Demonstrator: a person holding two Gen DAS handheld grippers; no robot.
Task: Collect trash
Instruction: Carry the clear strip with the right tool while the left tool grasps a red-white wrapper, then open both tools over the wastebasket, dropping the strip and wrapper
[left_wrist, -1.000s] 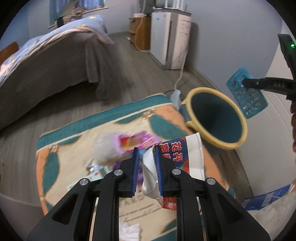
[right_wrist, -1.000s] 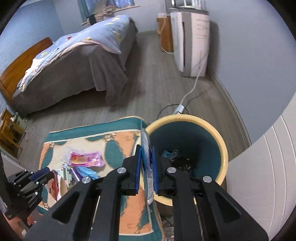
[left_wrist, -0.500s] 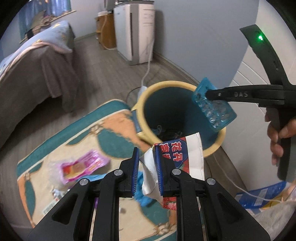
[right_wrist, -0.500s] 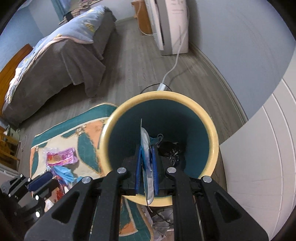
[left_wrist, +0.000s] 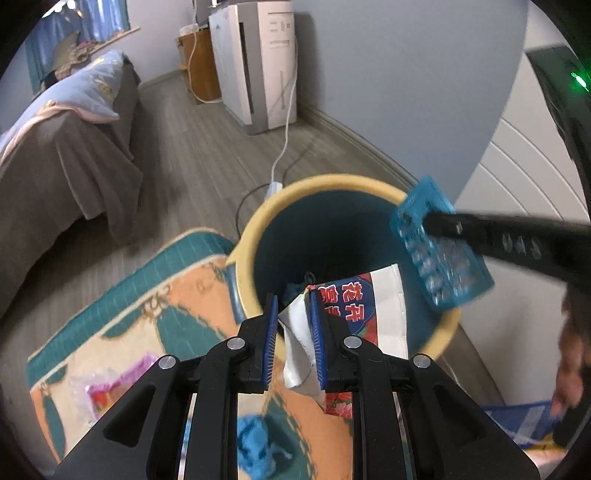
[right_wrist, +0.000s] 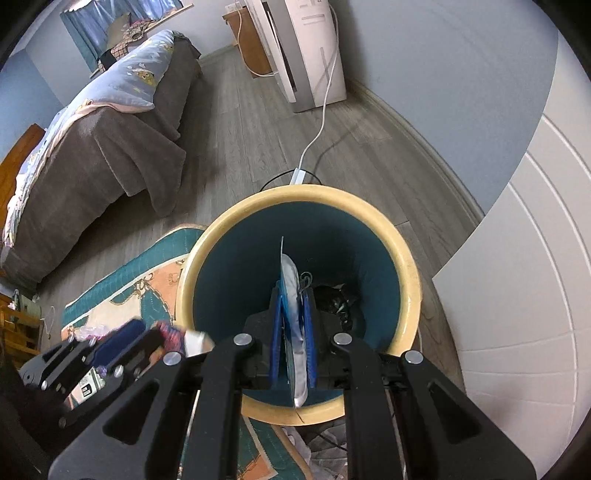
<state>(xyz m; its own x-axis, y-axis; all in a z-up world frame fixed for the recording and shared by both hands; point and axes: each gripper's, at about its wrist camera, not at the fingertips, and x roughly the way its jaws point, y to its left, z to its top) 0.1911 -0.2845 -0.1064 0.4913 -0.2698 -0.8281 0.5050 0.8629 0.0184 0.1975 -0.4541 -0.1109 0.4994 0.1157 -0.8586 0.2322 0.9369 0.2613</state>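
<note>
Swung from rug to over the round teal yellow-rimmed bin (left_wrist: 332, 229) — left gripper (left_wrist: 291, 332) clamping a red-white wrapper (left_wrist: 369, 306); right gripper (right_wrist: 293, 332) at 3 o'clock, pinching a blue blister pack (left_wrist: 439, 251) above the rim.

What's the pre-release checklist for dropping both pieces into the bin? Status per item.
1. Right gripper shut on the blue blister pack: ok.
2. Blister pack over the bin opening: ok, right wrist view looks straight down into it.
3. Left gripper shut on the red-and-white wrapper: ok.
4. Wrapper fully over the opening: not ok, its lower part hangs over the near rim and the rug.
5. Room in the bin: ok, only some dark trash at the bottom.
6. Grippers clear of each other: ok, apart in both views.
</note>
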